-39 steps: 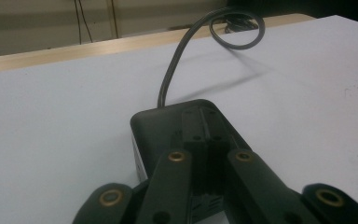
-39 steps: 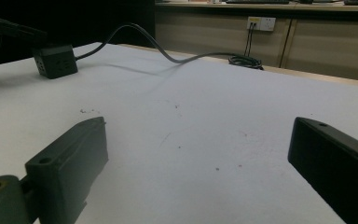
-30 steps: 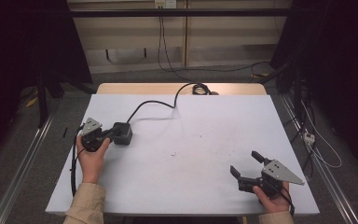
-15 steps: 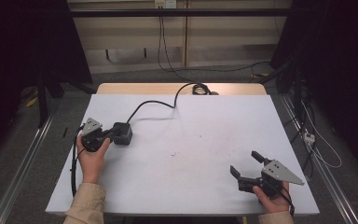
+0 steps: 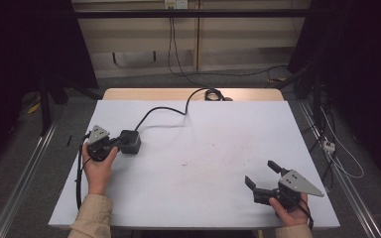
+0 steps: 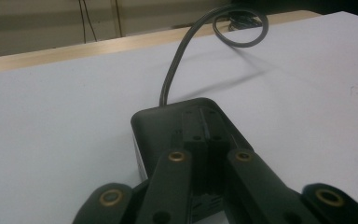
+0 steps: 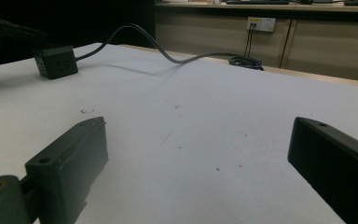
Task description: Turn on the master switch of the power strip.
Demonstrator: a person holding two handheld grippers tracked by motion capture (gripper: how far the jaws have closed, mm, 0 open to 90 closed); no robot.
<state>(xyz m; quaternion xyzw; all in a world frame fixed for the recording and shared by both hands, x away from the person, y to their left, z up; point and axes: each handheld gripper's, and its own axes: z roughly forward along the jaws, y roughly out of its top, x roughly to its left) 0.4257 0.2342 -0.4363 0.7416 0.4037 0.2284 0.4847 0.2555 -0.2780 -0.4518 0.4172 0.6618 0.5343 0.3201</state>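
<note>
A black power cube [image 5: 130, 141] with a dark cable [image 5: 163, 110] sits on the left part of the white table [image 5: 213, 129]. My left gripper [image 5: 119, 144] is shut, its two jaws pressed together, and their tips lie on the cube's near top face. In the left gripper view the closed jaws of my left gripper [image 6: 204, 116] rest over the cube [image 6: 163, 126], and the cable [image 6: 177, 65] runs off from its far side. Near the front right corner my right gripper [image 5: 261, 173] is open with nothing between its jaws. The right gripper view has my right gripper [image 7: 198, 128] spread wide, with the cube [image 7: 55, 60] far off.
The cable ends in a coil [image 5: 212, 94] at the table's far edge, on a wooden strip. Faint specks mark the table's middle [image 5: 213, 148]. Cables and a wall socket [image 7: 259, 23] lie beyond the table. Metal rails run along the floor on both sides.
</note>
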